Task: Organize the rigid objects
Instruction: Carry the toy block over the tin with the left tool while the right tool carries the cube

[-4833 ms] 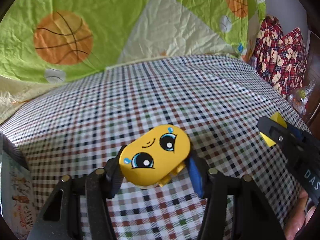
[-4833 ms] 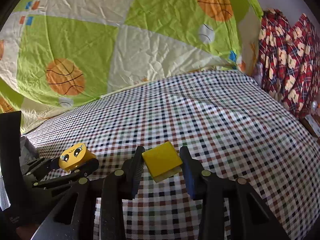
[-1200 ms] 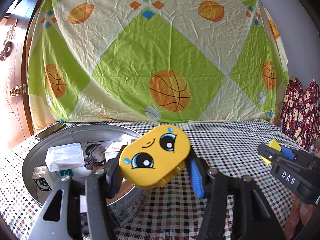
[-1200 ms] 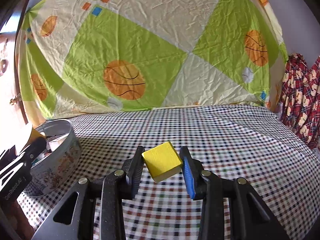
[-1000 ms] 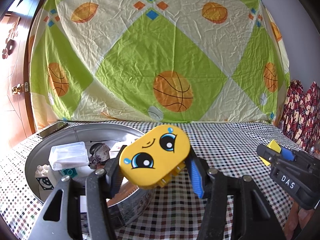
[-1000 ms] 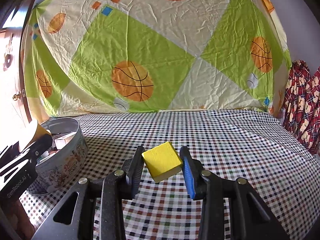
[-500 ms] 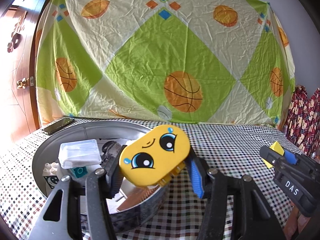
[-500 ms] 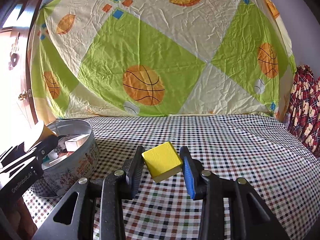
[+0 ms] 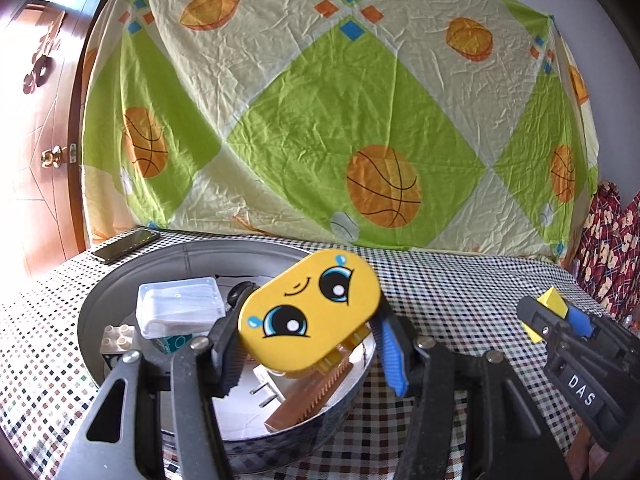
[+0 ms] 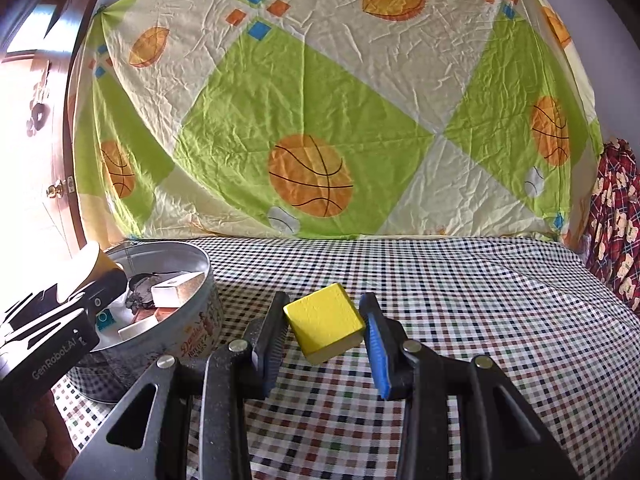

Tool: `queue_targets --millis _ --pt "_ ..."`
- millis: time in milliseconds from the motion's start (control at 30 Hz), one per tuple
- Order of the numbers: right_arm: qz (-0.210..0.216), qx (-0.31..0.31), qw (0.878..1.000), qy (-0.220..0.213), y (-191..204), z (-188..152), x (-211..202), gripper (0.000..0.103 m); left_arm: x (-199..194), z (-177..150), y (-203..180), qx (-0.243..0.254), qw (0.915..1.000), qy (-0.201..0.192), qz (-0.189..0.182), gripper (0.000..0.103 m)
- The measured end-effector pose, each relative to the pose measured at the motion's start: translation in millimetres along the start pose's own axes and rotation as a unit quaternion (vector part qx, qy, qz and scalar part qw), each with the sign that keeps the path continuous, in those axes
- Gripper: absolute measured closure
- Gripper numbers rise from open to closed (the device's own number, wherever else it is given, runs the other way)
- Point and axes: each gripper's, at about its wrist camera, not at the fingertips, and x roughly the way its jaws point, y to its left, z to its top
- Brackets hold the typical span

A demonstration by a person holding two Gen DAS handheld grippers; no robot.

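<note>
My left gripper is shut on a yellow oval toy with a cartoon face and holds it above the near rim of a round metal tin. The tin holds a clear plastic box, a white brick, a plug and a brown comb. My right gripper is shut on a yellow cube, held above the checked cloth to the right of the tin. The right gripper also shows in the left wrist view, and the left gripper shows at the left edge of the right wrist view.
A checked cloth covers the table. A green and cream sheet with basketballs hangs behind it. A dark phone lies at the back left. A wooden door is at the left, red patterned fabric at the right.
Both grippers have swung left and lifted, still holding their objects. The tin came into view and now sits under the left gripper's toy; it has also drawn closer in the right wrist view.
</note>
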Motion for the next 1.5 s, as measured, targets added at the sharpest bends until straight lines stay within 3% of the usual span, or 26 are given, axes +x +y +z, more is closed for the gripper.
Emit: queue_targets --millis 467,1500 --pt "0.024 -0.013 1.0 -0.008 28 -1 1 0.064 -1 1 8 0.011 0.9998 -0.001 0.016 0.048" --pt "0.077 -0.046 0.996 -0.008 78 -2 2 0.064 -7 4 57 -0.014 0.9985 -0.001 0.053 0.048"
